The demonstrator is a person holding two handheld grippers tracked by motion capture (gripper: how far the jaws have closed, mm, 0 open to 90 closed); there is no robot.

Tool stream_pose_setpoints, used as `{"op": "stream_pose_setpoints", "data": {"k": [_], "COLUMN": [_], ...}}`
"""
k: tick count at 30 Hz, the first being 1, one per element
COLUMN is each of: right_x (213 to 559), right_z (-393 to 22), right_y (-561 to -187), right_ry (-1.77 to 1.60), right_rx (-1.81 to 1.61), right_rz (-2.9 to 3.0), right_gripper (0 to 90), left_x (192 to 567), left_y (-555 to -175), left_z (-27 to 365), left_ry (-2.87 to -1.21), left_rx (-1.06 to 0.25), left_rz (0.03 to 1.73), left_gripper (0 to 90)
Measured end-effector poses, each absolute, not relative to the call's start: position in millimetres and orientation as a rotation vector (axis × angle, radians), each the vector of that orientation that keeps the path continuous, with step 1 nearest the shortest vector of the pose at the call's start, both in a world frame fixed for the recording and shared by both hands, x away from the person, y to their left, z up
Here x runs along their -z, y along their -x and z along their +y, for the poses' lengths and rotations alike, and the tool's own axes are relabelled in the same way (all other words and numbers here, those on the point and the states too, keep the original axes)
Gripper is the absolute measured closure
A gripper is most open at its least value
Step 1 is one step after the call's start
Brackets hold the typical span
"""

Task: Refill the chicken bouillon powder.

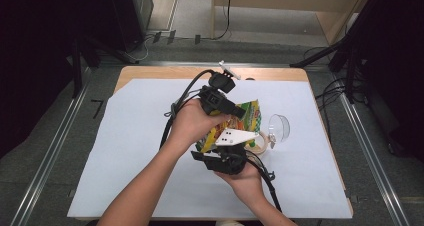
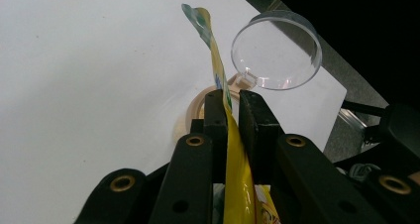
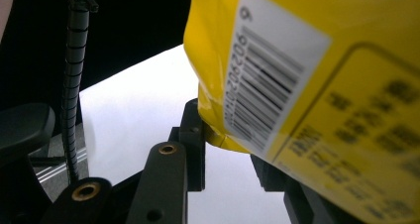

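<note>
While both grippers pinch it, glossy yellow packet creases.

A wooden table carries a white sheet with a clear lidded container.

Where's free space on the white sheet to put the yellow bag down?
The left half of the white paper sheet is bare from the wooden table edge to the near edge. A narrower strip lies right of the clear plastic dome lid. Centre-right is crowded: yellow snack bag, beige round container, both grippers.
</note>
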State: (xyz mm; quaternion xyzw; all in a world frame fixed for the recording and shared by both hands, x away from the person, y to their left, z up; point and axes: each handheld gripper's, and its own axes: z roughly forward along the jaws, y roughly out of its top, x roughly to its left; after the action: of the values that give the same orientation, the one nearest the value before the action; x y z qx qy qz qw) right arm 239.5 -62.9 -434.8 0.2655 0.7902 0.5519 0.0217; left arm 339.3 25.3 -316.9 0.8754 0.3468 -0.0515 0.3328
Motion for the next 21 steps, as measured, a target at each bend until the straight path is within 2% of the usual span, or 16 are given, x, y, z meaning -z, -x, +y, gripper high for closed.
{"op": "stream_pose_setpoints", "data": {"k": [21], "right_x": [435.7], "right_z": [-62.7], "right_y": [-239.5], "right_ry": [-0.819], "right_rx": [-1.7], "right_rz": [2.451], "right_gripper": [71.3], "left_x": [318.5], "left_y": [-339.9], "left_z": [26.6], "left_ry": [-2.28], "left_rx": [0.14], "left_rz": [0.902], "left_gripper": [82.8]}}
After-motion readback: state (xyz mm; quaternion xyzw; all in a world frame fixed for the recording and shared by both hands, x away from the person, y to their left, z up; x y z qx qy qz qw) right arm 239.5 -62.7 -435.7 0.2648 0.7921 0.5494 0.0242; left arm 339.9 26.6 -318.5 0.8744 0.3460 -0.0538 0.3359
